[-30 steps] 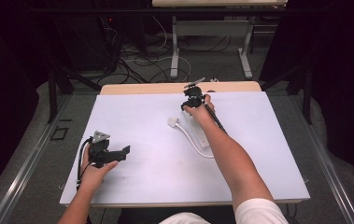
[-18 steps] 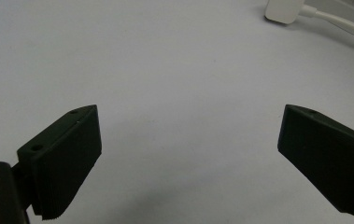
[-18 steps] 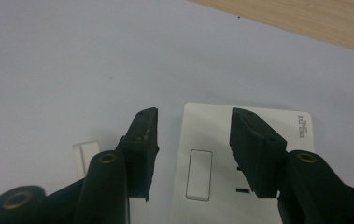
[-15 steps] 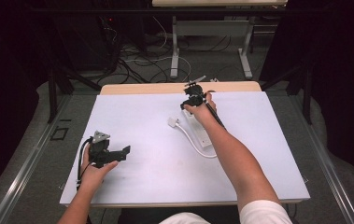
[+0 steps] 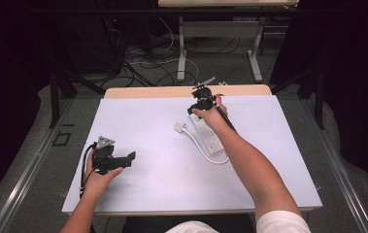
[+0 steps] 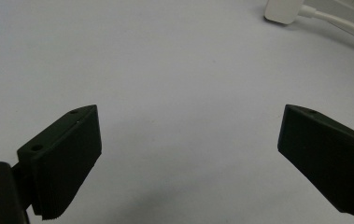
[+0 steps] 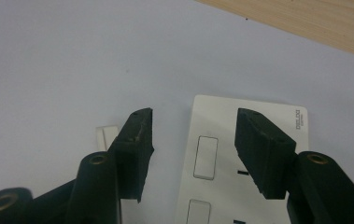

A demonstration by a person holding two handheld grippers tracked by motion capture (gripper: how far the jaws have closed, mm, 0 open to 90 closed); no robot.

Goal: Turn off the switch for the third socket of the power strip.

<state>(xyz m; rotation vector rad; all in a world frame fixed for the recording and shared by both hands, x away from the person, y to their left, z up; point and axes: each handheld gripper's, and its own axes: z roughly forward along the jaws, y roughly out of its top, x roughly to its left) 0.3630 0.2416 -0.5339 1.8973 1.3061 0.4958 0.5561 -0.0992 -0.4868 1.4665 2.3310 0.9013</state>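
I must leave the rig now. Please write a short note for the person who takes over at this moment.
Left gripper: open, holds nothing, near the table's left front.
Right gripper: open, jaws above the far end of the white power strip, one each side of that end's left edge.
Plug and cable lie left of the strip on the white table.
Done: nothing gripped yet.
Left: probably grasping the strip.

Looks like a lab or some kind of recording room, not anyone's home. There's a plain work table (image 5: 138,92) with a white sheet (image 5: 172,160) over it, dark curtains (image 5: 7,73) hanging around the sides, a mess of loose cables (image 5: 152,63) on the grey floor (image 5: 36,160) behind, and the metal legs of another desk (image 5: 181,43) further back.
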